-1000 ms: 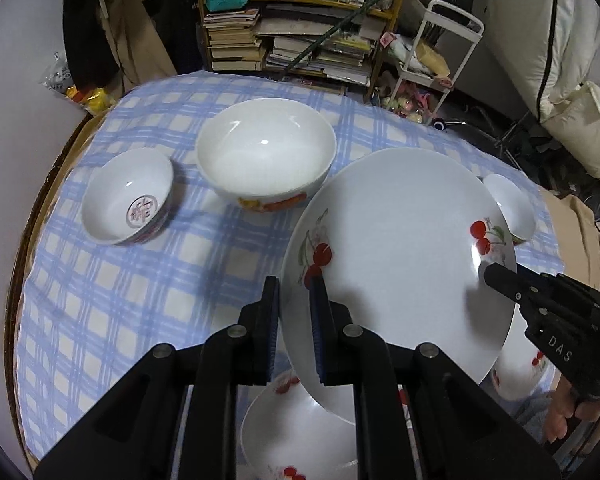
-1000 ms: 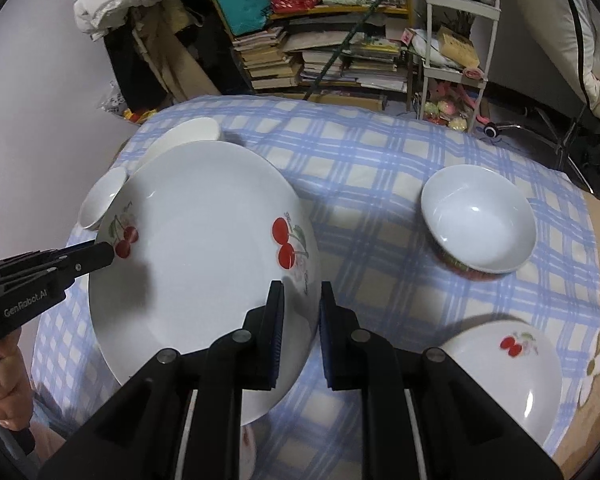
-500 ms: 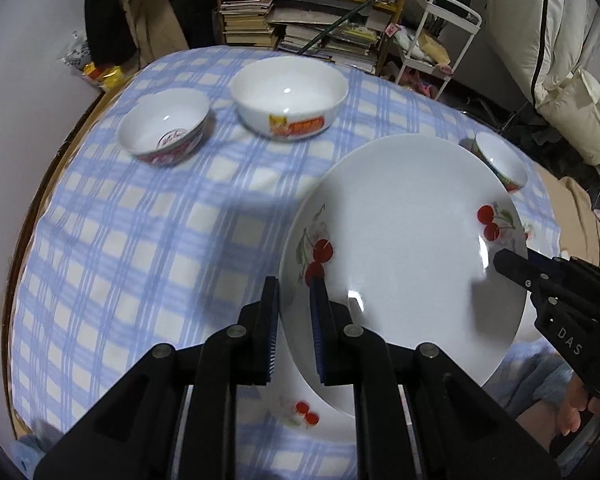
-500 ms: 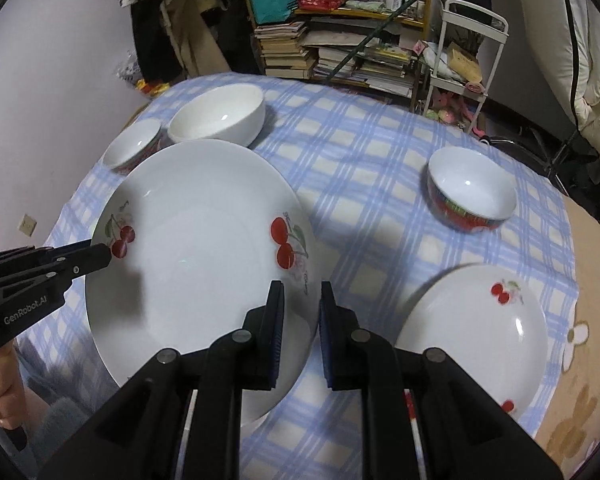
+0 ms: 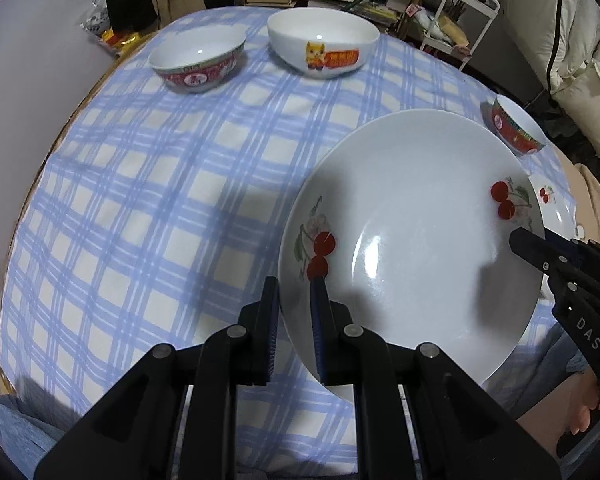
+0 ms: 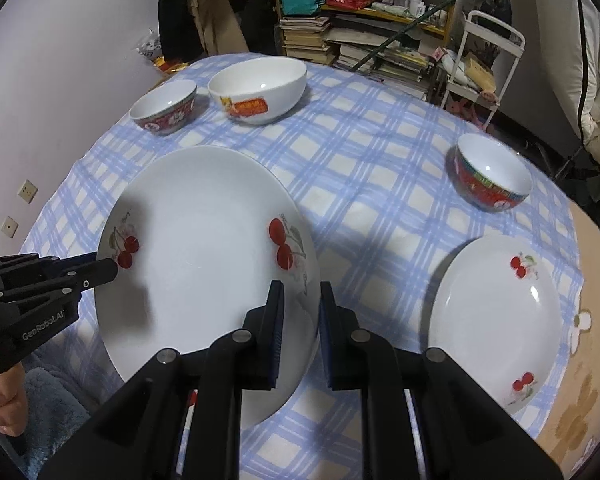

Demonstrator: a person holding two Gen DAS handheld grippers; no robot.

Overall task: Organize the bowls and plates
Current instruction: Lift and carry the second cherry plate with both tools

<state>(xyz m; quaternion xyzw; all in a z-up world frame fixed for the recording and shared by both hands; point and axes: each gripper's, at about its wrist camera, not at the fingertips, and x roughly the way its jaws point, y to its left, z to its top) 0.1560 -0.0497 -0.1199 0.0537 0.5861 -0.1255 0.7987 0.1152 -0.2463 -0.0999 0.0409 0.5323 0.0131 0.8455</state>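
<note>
The large cherry-patterned plate [image 5: 412, 240] hung tilted above the worktop [image 5: 148, 200], carried at opposite rims. The left tool [image 5: 294, 300] was clamped on its near-left rim, one pad above and one below; the right tool [image 6: 302, 304] was clamped likewise on the opposite rim. A smaller cherry plate [image 6: 496, 316] lay on the blue-checked cloth to the right. A red-banded bowl [image 6: 492, 180] sat beyond it. At the far side, a white bowl with an orange label [image 6: 260, 88] stood just beside a small pink-patterned bowl [image 6: 166, 106].
</note>
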